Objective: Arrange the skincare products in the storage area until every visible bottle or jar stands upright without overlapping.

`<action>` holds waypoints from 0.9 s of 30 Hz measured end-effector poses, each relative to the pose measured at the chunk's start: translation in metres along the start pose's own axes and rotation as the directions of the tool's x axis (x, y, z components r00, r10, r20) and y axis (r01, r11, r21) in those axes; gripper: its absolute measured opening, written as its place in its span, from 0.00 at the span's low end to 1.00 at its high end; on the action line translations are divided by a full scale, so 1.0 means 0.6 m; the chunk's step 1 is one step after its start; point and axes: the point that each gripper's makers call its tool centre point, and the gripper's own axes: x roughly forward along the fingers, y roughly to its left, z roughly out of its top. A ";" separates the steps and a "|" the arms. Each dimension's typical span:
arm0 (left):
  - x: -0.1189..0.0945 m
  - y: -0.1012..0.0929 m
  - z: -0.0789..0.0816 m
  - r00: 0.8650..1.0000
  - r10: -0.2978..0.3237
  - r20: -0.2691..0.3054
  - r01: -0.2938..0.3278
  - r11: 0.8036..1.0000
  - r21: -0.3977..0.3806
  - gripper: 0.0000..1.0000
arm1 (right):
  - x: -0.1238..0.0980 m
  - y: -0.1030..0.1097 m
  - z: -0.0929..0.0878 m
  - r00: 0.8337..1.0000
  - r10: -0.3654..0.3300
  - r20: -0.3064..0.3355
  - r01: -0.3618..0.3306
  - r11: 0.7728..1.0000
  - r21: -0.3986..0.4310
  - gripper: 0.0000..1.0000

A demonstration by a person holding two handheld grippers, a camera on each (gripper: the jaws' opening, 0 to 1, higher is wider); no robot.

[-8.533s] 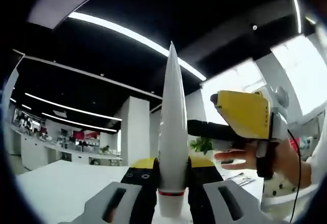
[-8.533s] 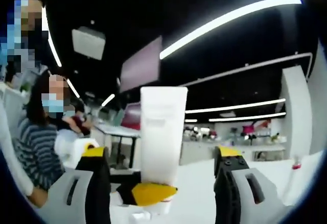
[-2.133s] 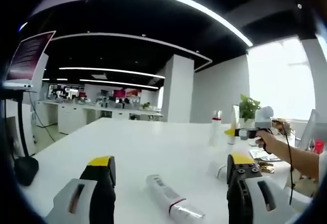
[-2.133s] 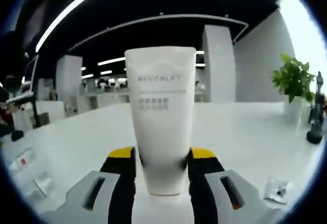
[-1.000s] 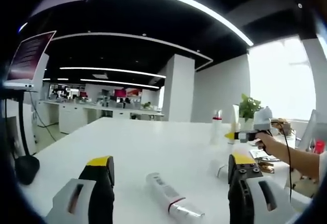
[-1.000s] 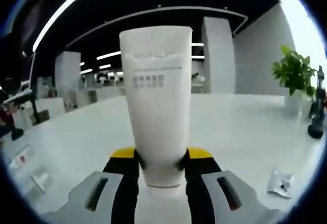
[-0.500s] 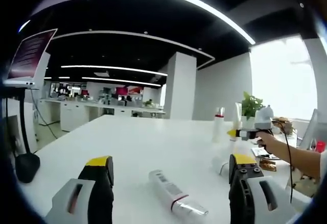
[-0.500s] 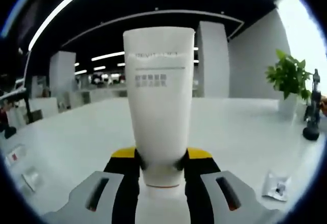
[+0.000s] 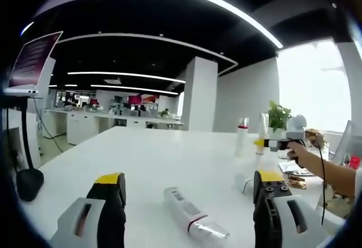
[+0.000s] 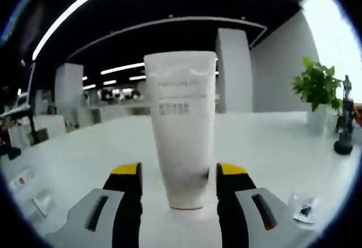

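- Lying tube [image 9: 194, 217] sits bottom centre of the left gripper view on the tabletop [image 9: 147, 163], long axis diagonal, between the left gripper [image 9: 189, 203] fingers, spread wide and empty; that hand is nearer.
- Right gripper [image 10: 180, 188] fingers parted around the upright tube [image 10: 182, 146], centre frame, gaps on both sides.

Grey jaws, black pads, yellow tips

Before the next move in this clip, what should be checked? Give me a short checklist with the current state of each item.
1. White tube standing upright on its cap on the table: ok.
2. Right claw open, jaws apart from the tube: ok.
3. Left claw open and free: ok.
4. Red-banded tube upright: not ok, lying on the table between the left jaws.
5. Far bottle with red collar upright: ok.
6. Items not overlapping: cannot tell for the far group.
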 end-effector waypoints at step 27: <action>0.003 0.005 -0.013 0.998 0.045 -0.036 -0.044 0.998 0.034 1.00 | -0.078 0.168 0.056 0.893 0.450 0.005 -0.450 0.892 0.045 1.00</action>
